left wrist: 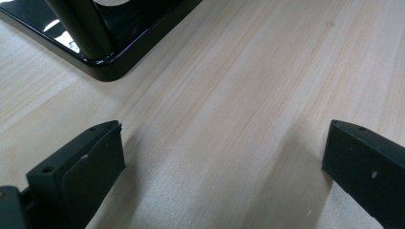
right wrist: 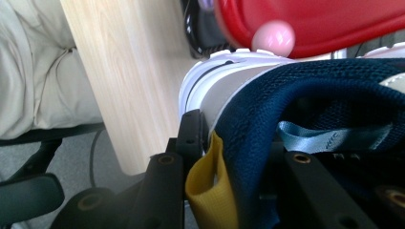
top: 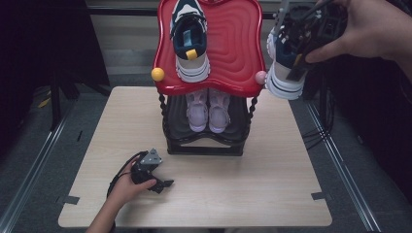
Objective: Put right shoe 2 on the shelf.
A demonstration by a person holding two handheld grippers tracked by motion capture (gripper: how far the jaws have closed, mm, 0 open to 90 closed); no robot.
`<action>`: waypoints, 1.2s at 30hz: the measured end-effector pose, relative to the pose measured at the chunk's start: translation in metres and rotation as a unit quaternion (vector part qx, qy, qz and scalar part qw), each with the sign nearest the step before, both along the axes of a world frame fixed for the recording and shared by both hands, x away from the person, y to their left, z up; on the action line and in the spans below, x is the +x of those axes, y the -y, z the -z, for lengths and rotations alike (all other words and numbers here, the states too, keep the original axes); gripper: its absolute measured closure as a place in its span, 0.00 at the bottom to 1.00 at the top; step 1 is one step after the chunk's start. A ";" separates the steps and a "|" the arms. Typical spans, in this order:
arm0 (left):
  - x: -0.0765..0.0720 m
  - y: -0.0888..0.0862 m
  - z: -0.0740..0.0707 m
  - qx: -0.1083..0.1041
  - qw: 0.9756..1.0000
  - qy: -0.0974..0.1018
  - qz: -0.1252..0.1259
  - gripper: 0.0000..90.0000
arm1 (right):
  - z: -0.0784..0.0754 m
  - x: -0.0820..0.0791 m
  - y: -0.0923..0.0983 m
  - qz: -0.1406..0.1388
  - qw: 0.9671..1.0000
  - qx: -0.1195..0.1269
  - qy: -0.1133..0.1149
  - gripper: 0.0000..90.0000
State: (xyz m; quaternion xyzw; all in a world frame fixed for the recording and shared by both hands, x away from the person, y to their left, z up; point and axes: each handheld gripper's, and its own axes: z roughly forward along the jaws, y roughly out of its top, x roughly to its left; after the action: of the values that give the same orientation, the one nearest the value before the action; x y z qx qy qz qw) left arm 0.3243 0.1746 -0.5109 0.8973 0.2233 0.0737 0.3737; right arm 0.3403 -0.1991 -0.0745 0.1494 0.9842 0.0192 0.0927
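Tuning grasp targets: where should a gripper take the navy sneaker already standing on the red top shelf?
Probably the heel collar of the navy sneaker, coming from above on the person's side. Its heel with the yellow pull tab faces that way, and the open collar lets one jaw go inside, one outside. The red top shelf is bare beside it.

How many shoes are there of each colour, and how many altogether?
Navy and white shoes: 2, one on the red shelf at and one held in the right gripper at
Pale pink shoes: 2, side by side on the lower shelf
Total: 4 shoes
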 end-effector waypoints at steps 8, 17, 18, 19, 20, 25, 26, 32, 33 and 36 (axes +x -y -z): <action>0.000 0.000 0.000 0.000 1.000 0.000 0.000 0.00 | -0.012 0.006 -0.020 -0.016 1.000 -0.003 0.023 0.78; 0.000 0.000 0.000 0.000 1.000 0.000 0.000 0.00 | -0.016 0.018 -0.041 -0.026 0.999 -0.009 0.041 0.78; 0.000 0.000 0.000 0.000 1.000 0.000 0.000 0.00 | -0.016 0.020 -0.044 -0.028 0.999 -0.007 0.043 0.78; 0.000 0.000 0.000 0.000 1.000 0.000 0.000 0.00 | -0.016 0.021 -0.046 -0.028 0.999 -0.006 0.044 0.78; 0.000 0.000 0.000 0.000 1.000 0.000 0.000 0.00 | -0.015 0.023 -0.048 -0.031 0.999 -0.006 0.044 0.78; 0.000 0.000 0.000 0.000 1.000 0.000 0.000 0.00 | -0.009 0.031 -0.059 -0.038 0.998 -0.009 0.049 0.78; 0.000 0.000 0.000 0.000 1.000 0.000 0.000 0.00 | -0.008 0.032 -0.061 -0.041 0.998 -0.009 0.049 0.78; 0.000 0.000 0.000 0.000 1.000 0.000 0.000 0.00 | -0.002 0.039 -0.075 -0.049 0.997 -0.014 0.053 0.78; 0.000 0.000 0.000 0.000 1.000 0.000 0.000 0.00 | -0.002 0.040 -0.077 -0.051 0.997 -0.015 0.052 0.78; 0.000 0.000 0.000 0.000 1.000 -0.001 0.000 0.00 | 0.002 0.043 -0.080 -0.055 0.997 -0.013 0.052 0.78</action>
State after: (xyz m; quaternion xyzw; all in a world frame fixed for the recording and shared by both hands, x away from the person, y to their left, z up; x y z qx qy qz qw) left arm 0.3242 0.1745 -0.5110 0.8972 0.2236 0.0728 0.3738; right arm 0.3832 -0.1193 -0.0765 0.0929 0.9850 0.0190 0.1442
